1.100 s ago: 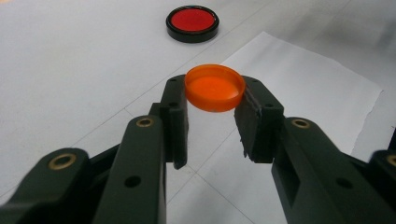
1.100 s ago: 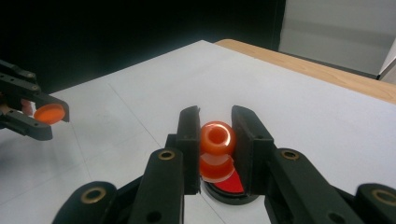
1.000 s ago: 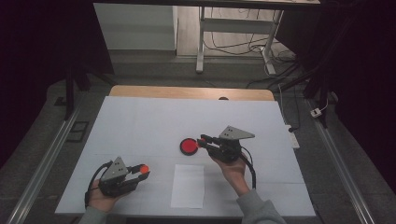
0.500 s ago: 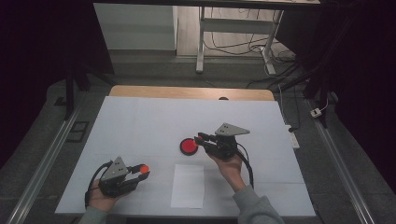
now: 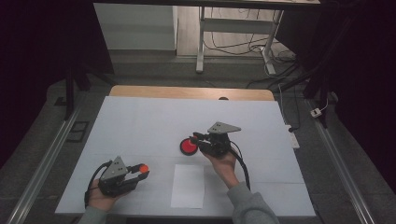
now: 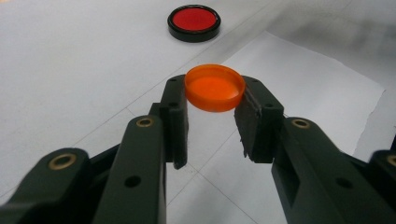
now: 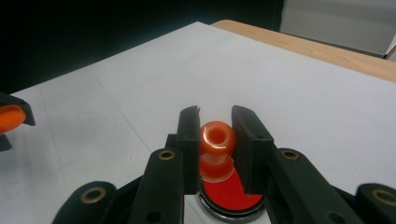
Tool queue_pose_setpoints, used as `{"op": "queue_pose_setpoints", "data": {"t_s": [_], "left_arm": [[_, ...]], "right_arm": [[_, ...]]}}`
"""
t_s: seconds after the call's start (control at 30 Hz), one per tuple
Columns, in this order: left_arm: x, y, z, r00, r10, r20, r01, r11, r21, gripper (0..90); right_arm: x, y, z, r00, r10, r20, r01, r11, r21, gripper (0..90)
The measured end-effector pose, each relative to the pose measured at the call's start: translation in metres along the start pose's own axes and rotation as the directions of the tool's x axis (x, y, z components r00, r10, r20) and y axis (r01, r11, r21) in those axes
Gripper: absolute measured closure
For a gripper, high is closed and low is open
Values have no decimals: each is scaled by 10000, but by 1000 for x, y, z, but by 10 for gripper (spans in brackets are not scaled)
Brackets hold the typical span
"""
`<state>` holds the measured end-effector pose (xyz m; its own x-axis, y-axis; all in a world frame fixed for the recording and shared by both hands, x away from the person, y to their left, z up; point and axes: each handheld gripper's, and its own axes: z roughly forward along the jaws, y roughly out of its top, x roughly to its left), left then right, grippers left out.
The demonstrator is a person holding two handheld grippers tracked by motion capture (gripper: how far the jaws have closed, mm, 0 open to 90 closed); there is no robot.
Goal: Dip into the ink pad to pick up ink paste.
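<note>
Left gripper: clamping a flat round orange plastic cap by its rim, holding it just above the white tabletop.
Right gripper: squeezing a small orange translucent plastic bottle at its neck, mouth facing the camera.
Bottle's place: hanging over a black-rimmed round red dish at mid-tabletop.
White paper sheet: lying flat between both hands, near the front edge.

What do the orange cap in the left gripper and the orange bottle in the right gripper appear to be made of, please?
The orange cap, clamped in the left gripper, looks like translucent moulded plastic: light glows through its thin wall. The orange bottle, in the right gripper, seems glossy plastic, with bright highlights on its neck; glass cannot be ruled out.
</note>
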<state>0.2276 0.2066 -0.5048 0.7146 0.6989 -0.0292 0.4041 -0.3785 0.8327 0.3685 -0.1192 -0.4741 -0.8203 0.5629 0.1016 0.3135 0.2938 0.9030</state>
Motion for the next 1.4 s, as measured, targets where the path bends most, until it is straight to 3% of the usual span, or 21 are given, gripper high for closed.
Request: {"op": "queue_pose_setpoints", "data": {"t_s": [0.43, 0.8, 1.4], "left_arm": [[1, 0, 0, 10000, -23, 17, 23, 10000, 12, 651], [1, 0, -1, 10000, -17, -11, 17, 10000, -15, 651], [2, 0, 0, 10000, 10, 26, -10, 10000, 41, 651]], "right_arm": [[-4, -2, 18, 9998, 148, 148, -154, 9991, 391, 727], [-12, -9, 33, 9988, 59, 494, -109, 9947, 1027, 727], [-15, -19, 49, 9973, -108, 727, 0, 9892, 1467, 727]]}}
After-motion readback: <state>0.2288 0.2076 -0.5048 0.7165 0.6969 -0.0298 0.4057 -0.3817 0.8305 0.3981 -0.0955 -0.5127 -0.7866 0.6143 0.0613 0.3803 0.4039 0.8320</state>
